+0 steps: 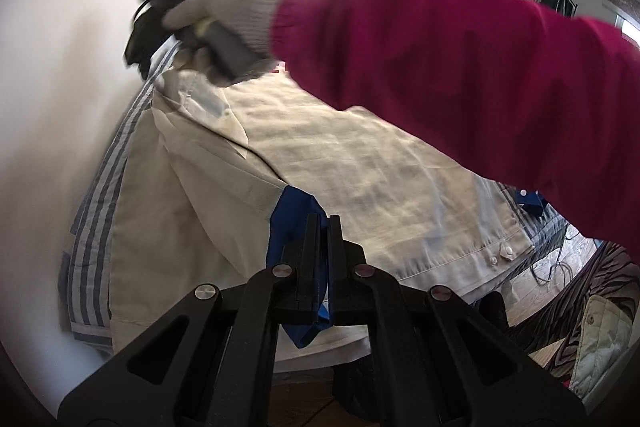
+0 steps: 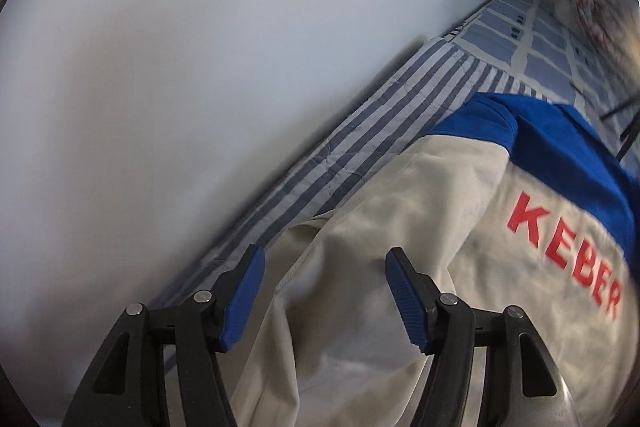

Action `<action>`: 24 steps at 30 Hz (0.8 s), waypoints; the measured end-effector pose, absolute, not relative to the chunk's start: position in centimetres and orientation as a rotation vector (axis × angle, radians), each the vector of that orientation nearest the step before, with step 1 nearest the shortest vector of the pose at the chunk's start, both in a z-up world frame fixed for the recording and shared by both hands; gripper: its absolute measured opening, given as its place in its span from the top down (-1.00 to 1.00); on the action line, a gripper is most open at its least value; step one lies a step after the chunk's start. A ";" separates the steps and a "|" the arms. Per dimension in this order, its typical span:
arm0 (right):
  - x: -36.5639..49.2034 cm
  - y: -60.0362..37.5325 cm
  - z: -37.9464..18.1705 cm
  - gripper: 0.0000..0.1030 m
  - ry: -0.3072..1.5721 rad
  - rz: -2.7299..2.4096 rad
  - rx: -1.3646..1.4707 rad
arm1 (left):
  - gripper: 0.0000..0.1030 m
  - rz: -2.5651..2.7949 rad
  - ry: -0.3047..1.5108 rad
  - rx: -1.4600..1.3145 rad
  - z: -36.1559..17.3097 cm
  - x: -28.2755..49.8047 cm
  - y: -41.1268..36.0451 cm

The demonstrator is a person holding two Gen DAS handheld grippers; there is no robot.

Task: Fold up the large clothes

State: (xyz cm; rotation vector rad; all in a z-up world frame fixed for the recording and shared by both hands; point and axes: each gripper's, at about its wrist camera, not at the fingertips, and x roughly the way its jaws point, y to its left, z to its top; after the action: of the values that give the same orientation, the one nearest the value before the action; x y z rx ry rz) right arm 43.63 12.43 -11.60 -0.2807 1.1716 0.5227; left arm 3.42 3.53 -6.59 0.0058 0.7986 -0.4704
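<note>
Left wrist view: I see the cream jacket (image 1: 340, 163) spread mid-frame on the striped bedspread (image 1: 94, 227), its edge near the wall (image 1: 60, 67); my left gripper (image 1: 325, 223) clamps a blue fold, my right gripper (image 2: 325, 259) gapes empty above the sleeve.

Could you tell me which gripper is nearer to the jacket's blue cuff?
Left. The left gripper is shut on the blue cuff; the right gripper hangs open over the jacket's far end.

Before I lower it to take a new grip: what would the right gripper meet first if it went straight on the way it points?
Most likely the cream jacket. The right gripper has open fingers with nothing between them, and pale sleeve cloth fills the gap ahead. Depth is unclear.
</note>
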 end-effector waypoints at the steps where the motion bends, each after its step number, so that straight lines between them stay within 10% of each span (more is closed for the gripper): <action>1: 43.7 13.3 -12.3 -0.23 1.174 0.507 -0.336 | 1.00 -0.466 0.797 0.017 -6.8 3.5 3.3; 2: 43.6 13.8 -12.8 -0.14 1.172 0.489 -0.382 | 1.00 -0.461 0.798 0.025 -6.9 3.5 3.4; 4: 43.9 13.9 -13.8 0.73 1.170 0.448 -0.447 | 1.00 -0.458 0.808 0.014 -7.3 3.6 3.8; 6: 44.0 12.5 -13.5 0.95 1.177 0.465 -0.389 | 1.00 -0.457 0.812 0.010 -7.5 3.5 4.1; 20: 42.3 -13.0 -11.8 0.96 1.116 0.509 0.382 | 1.00 -0.580 0.836 0.066 -7.8 1.1 1.7; 23: 41.2 -16.3 -12.6 0.76 1.164 0.362 0.217 | 1.00 -0.620 0.869 0.093 -8.5 0.5 0.5; 24: 40.9 -17.2 -12.5 0.43 1.167 0.335 0.198 | 1.00 -0.632 0.884 0.091 -8.7 0.5 0.2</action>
State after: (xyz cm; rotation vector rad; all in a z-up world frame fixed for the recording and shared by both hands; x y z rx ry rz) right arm 40.92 -17.18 -12.51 0.1979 1.1674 0.3346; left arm 0.46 0.21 -8.69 0.0906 0.8838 -0.6322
